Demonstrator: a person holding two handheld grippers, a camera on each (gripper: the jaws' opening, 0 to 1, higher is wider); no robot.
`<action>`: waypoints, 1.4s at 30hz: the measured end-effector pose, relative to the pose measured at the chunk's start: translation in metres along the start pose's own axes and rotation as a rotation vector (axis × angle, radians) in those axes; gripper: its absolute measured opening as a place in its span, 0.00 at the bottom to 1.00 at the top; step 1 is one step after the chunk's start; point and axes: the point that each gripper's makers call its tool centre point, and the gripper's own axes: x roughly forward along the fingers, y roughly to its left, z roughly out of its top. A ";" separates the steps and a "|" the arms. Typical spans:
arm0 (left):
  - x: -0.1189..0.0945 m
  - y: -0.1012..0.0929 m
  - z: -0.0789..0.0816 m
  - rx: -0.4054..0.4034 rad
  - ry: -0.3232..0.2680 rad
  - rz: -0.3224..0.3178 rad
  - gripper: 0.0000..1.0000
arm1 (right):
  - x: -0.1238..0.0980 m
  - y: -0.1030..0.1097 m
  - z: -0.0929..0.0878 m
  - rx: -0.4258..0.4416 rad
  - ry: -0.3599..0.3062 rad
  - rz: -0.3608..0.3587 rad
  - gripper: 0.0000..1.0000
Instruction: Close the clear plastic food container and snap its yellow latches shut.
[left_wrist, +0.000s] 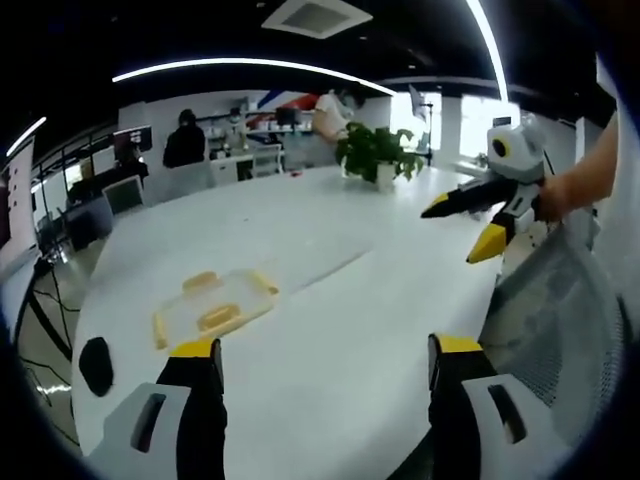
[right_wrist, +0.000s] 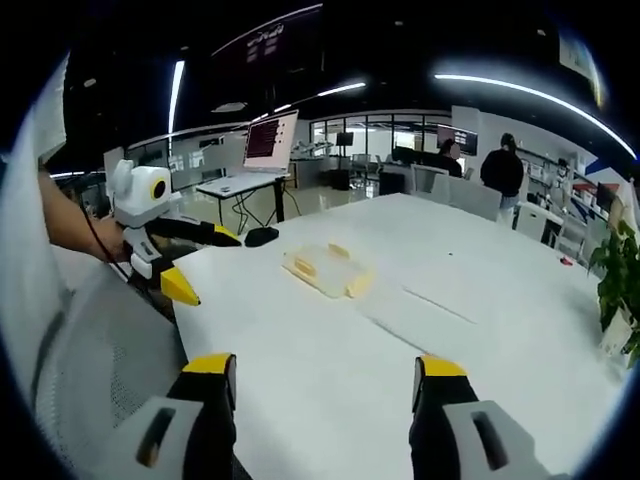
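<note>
In the left gripper view the left tool rises from the near edge, its two black, yellow-tipped jaws standing wide apart with nothing between them. Just beyond its left jaw lies the clear plastic food container with yellow latches, flat on the broad white surface. It is a shallow rectangular box, see-through so the white shows under it, with yellow latch pieces along its edges and one more yellow piece inside or on top; whether the lid is seated I cannot tell. Its long axis runs from near-left to far-right in this view. No writing can be read on it. A small black oval object sits on the surface near the left edge, apart from the container. To the right a grey mesh chair back stands beside the surface, and above it a hand holds the right tool, jaws parted and empty. Farther off stands a green potted plant, and beyond it people at desks.

In the right gripper view the right tool is likewise spread open and holding nothing. The container lies mid-surface, well ahead of it. The left tool hangs at the left, jaws apart. Far behind, a monitor shows text too small to read.
</note>
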 end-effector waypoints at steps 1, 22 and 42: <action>0.001 0.001 -0.001 -0.006 -0.001 0.000 0.83 | 0.002 0.001 0.002 0.006 -0.003 0.007 0.69; 0.011 0.012 0.008 0.033 -0.004 0.019 0.81 | 0.027 0.003 0.018 -0.021 -0.006 0.038 0.69; 0.017 0.025 0.007 0.075 0.021 0.027 0.82 | 0.046 -0.008 0.030 -0.039 -0.004 0.052 0.67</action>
